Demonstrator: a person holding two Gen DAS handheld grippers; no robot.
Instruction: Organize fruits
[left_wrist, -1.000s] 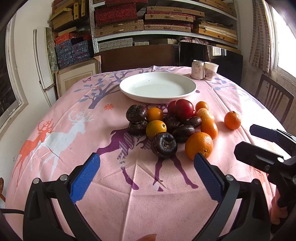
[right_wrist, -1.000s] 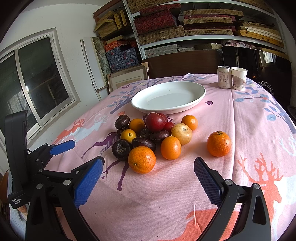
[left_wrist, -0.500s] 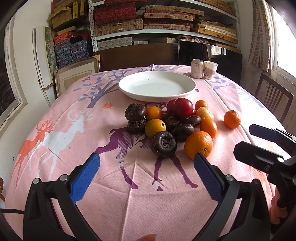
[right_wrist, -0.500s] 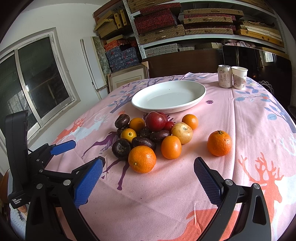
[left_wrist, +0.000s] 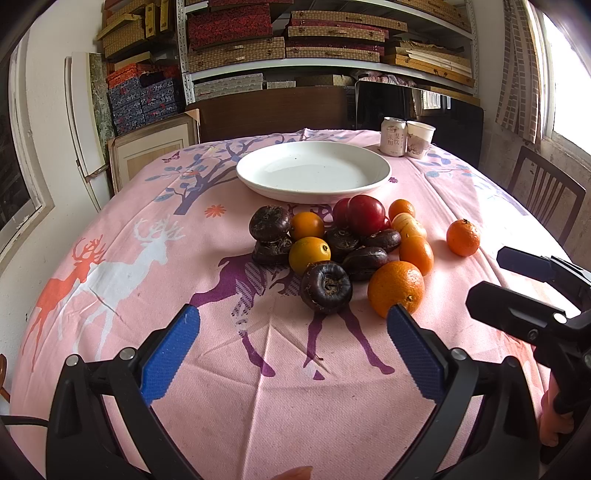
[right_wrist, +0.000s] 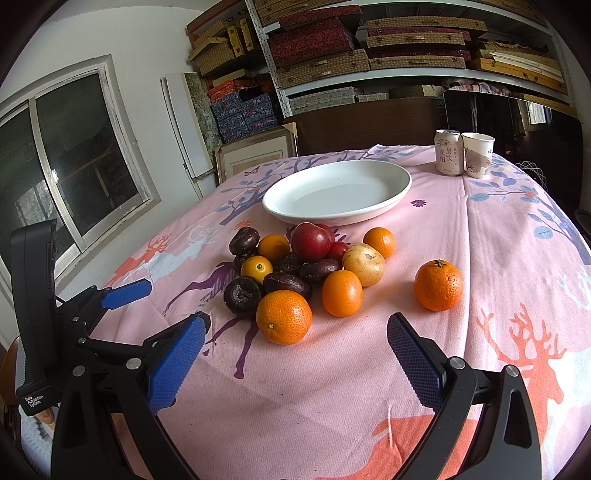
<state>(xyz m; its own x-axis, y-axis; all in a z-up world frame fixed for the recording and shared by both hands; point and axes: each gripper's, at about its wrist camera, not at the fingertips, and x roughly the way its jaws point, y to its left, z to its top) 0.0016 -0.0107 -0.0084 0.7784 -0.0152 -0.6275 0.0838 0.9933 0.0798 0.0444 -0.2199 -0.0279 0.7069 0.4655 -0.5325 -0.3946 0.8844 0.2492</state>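
A pile of fruit (left_wrist: 340, 243) lies mid-table: several oranges, dark purple fruits, a red plum (left_wrist: 365, 216) and a pale apple (right_wrist: 364, 264). One orange (left_wrist: 463, 237) (right_wrist: 438, 285) sits apart to the right. Behind the pile stands an empty white plate (left_wrist: 314, 173) (right_wrist: 336, 194). My left gripper (left_wrist: 291, 354) is open, short of the pile, nothing between its blue pads; it also shows in the right wrist view (right_wrist: 125, 288). My right gripper (right_wrist: 295, 365) is open and empty, near a big orange (right_wrist: 284, 316), and is seen in the left wrist view (left_wrist: 524, 284).
A drink can (left_wrist: 394, 136) and a paper cup (left_wrist: 420, 139) stand at the table's far right behind the plate. A wooden chair (left_wrist: 543, 195) is at the right, and shelves with boxes (left_wrist: 295, 33) fill the back wall. The pink cloth (left_wrist: 258, 387) drops off near me.
Both grippers have crept slightly forward toward the fruit; the scene looks a touch closer. Neither gripper has changed its opening, and no fruit has moved.
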